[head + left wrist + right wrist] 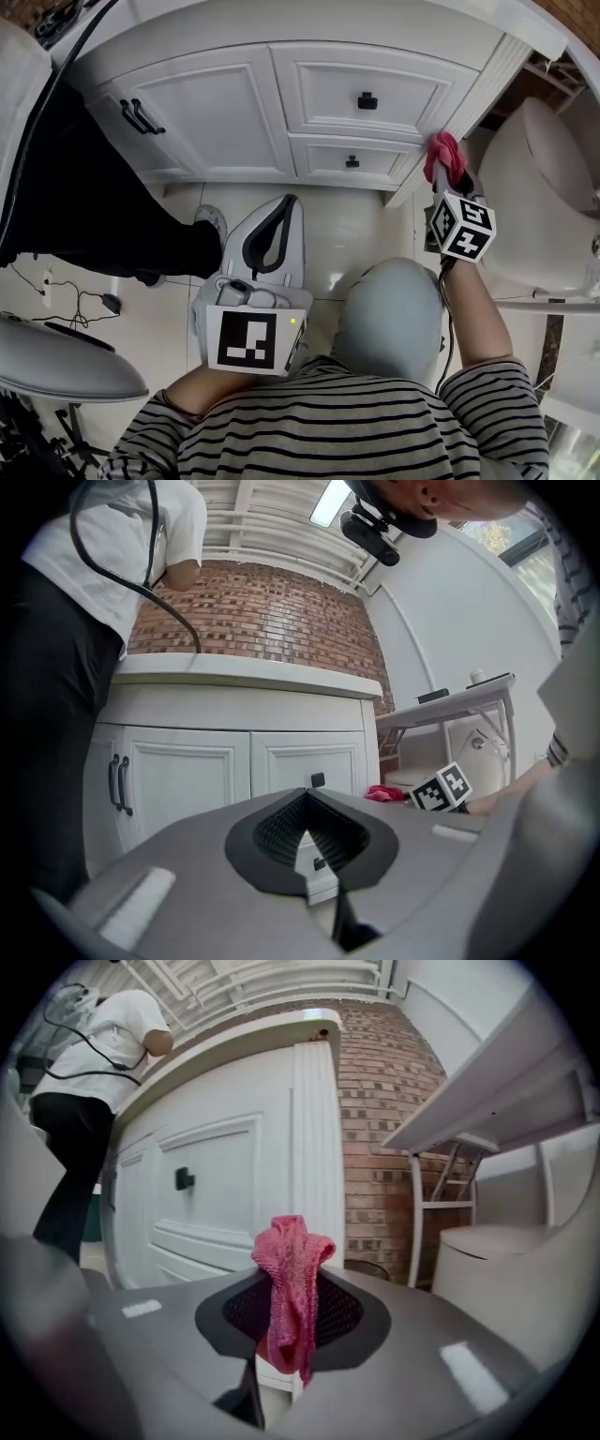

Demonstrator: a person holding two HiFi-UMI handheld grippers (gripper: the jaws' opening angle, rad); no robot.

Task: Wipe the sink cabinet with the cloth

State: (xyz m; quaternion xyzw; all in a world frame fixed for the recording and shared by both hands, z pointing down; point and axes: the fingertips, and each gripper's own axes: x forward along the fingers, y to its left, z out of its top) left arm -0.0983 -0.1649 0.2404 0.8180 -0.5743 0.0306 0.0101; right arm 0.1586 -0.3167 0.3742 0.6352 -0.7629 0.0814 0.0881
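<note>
Left claw (pixel 305 797): jaws together, nothing between them, held low near the person's lap.
Right claw (pixel 293 1283): clamped on pink cloth (pixel 444 155), just beside the right corner post of the sink cabinet (pixel 234 112).
Cloth: likely soft, light and limp; best gripped mid-bunch, as here. Long axis follows the jaws, folded end towards the post.

The cloth (pixel 292 1288) is pink, a coarse, nubbly knit. The cabinet (pixel 234 112) has smooth white paint with a soft sheen; its handles (pixel 367 100) look matt black. The floor (pixel 347 234) is pale glossy tile that catches reflections. The wall (pixel 262 611) is rough red brick. The left tool (pixel 307 832) and right tool (pixel 291 1312) have matt grey plastic shells with ribbed black pads (pixel 275 832)
</note>
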